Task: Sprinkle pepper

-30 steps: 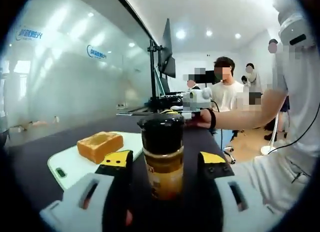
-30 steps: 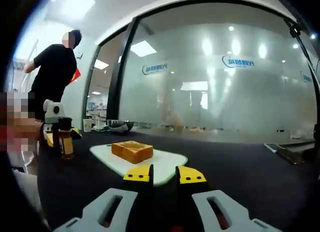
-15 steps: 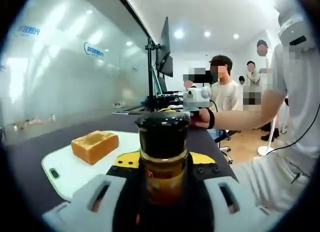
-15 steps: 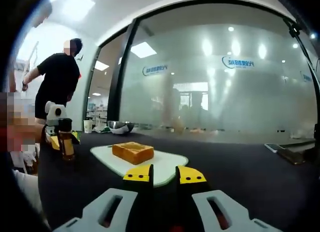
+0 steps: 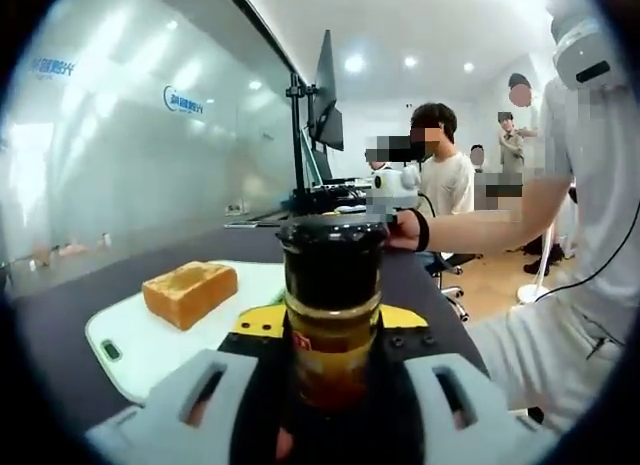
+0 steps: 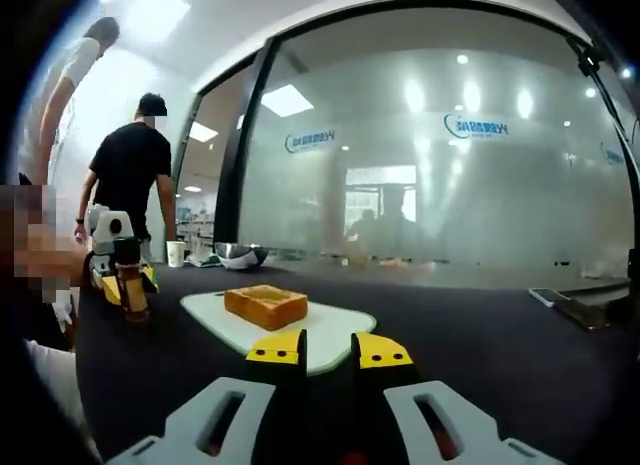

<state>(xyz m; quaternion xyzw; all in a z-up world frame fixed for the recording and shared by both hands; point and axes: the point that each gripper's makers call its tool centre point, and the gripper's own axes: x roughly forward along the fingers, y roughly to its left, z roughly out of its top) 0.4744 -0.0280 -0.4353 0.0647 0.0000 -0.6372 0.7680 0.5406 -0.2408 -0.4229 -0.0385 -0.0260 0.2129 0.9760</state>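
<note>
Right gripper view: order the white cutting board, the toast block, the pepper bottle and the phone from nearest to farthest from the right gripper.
1. White cutting board, just ahead
2. Golden toast block, on its far-left part
3. Dark-capped amber pepper bottle, far left, and dark phone, far right: too close to call

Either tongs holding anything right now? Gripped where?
Left tongs are shut on the pepper jar, clamping its amber body below the black cap. Right tongs are shut and hold nothing.

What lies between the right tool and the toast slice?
In the right gripper view, only bare white cutting board separates the right tool from the golden toast slice.
</note>
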